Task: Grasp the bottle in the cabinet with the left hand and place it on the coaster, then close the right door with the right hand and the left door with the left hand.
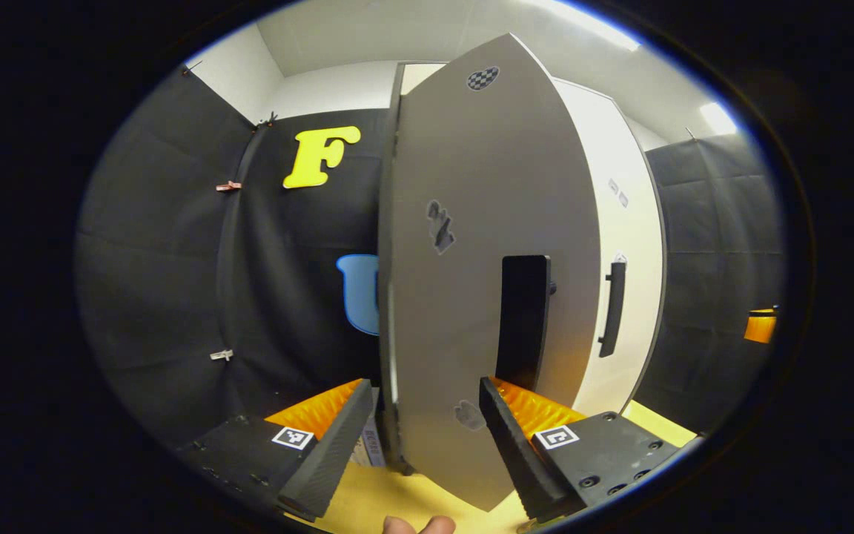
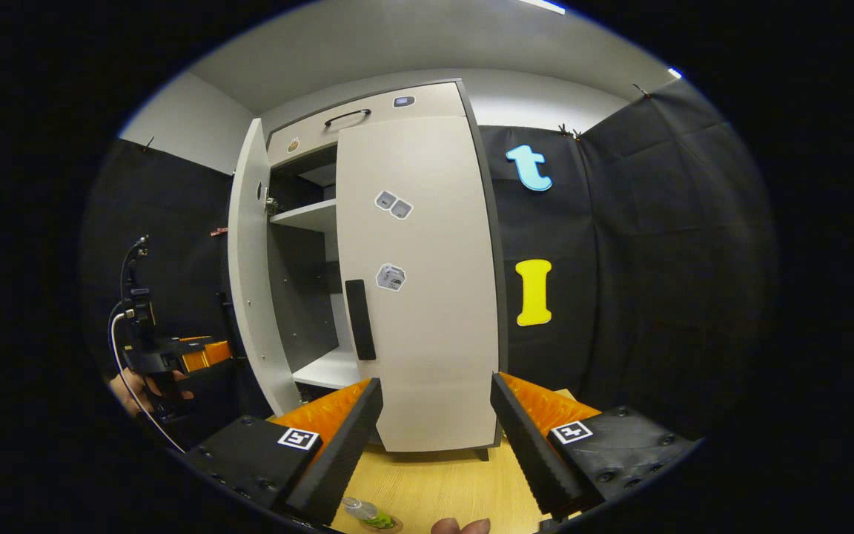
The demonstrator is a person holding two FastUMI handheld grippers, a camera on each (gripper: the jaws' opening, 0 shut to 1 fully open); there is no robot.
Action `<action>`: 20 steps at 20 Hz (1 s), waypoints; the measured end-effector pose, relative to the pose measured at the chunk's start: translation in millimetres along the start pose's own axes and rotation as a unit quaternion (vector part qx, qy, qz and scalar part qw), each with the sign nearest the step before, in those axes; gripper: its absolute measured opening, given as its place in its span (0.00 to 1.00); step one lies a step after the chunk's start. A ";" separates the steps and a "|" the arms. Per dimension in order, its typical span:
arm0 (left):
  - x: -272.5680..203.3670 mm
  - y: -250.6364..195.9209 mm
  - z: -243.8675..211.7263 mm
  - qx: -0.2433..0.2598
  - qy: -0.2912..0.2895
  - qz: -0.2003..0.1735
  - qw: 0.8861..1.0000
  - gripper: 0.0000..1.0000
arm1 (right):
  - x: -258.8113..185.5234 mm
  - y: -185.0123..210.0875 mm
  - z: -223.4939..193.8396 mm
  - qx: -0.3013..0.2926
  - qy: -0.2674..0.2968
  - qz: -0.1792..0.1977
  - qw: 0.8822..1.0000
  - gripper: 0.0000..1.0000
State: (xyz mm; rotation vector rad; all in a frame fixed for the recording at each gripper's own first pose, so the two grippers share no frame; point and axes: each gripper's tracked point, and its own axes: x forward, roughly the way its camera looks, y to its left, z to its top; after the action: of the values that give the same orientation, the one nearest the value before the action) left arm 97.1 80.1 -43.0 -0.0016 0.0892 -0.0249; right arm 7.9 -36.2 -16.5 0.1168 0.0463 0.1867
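The cabinet's left door (image 1: pixel 471 222) stands open, and in the left gripper view I see it close up with its dark handle (image 1: pixel 523 319). My left gripper (image 1: pixel 425 386) is open, one finger on each side of the door's lower edge, not pressing on it. The right door (image 2: pixel 419 334) is shut flat against the cabinet, and my right gripper (image 2: pixel 436 382) hangs open in front of it, apart from it. A small clear bottle (image 2: pixel 366 512) lies low on the wooden table (image 2: pixel 442 482) on a round coaster (image 2: pixel 391 525). In the right gripper view a hand holds the left gripper (image 2: pixel 223 350) beside the open left door (image 2: pixel 249 282).
Bare white shelves (image 2: pixel 316 215) show inside the cabinet behind the open door. A drawer with a handle (image 2: pixel 345 116) tops the cabinet. Black cloth walls close in on both sides. Fingertips of a hand (image 2: pixel 460 526) show at the bottom edge.
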 end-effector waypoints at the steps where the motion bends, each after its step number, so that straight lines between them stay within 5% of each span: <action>1: 4.0 -11.3 2.1 0.003 -0.002 -0.009 1.000 0.93 | -0.8 -2.5 -0.8 0.002 0.000 -0.003 1.000 0.97; 20: 70.7 -77.1 2.6 0.024 0.001 -0.005 1.000 0.92 | 0.7 -13.4 -5.6 -0.007 0.011 -0.015 1.000 0.98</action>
State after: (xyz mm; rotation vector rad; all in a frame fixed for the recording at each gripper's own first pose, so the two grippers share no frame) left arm 165.8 1.3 -46.5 0.0463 0.0916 -0.0361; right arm 10.8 -48.6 -23.7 0.0999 0.0679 0.1583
